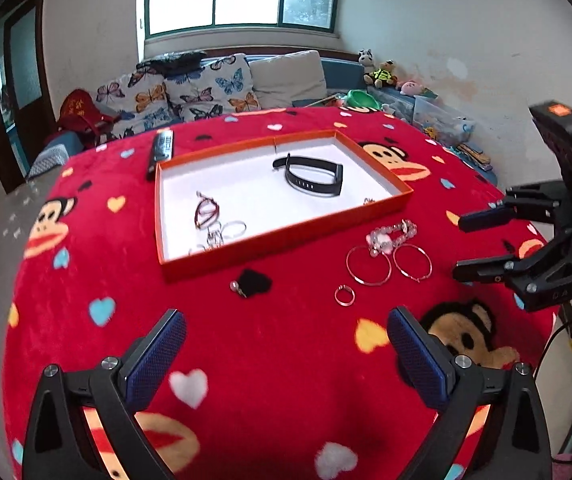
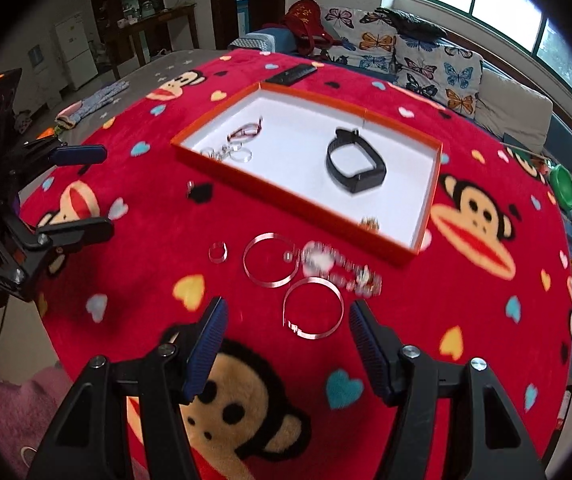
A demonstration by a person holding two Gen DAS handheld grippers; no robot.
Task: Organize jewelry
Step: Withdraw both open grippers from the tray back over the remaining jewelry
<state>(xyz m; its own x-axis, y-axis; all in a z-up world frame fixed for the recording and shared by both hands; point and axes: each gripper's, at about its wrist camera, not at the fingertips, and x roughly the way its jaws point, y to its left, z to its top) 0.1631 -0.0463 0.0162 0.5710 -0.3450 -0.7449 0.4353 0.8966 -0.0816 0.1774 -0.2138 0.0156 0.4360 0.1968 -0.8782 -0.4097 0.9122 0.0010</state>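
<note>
An orange tray (image 1: 286, 236) (image 2: 298, 204) with a white floor holds a black wristband (image 1: 314, 176) (image 2: 356, 166), a red bracelet (image 1: 205, 213) (image 2: 245, 132) and small silver rings (image 1: 231, 229) (image 2: 241, 155). On the red blanket in front of it lie two large silver hoops (image 1: 368, 266) (image 2: 313, 308), a beaded bracelet (image 1: 392, 235) (image 2: 342, 268), a small ring (image 1: 344, 295) (image 2: 217, 252) and a small earring (image 1: 237, 289) (image 2: 190, 186). My left gripper (image 1: 286, 336) (image 2: 89, 192) is open and empty. My right gripper (image 2: 288, 328) (image 1: 460, 246) is open, just short of the nearest hoop.
A black remote (image 1: 161, 148) (image 2: 292, 75) lies behind the tray. The red monkey-print blanket (image 1: 265, 360) covers the round table. A sofa with butterfly cushions (image 1: 189, 92) and toys (image 1: 382, 74) stand beyond the table's far edge.
</note>
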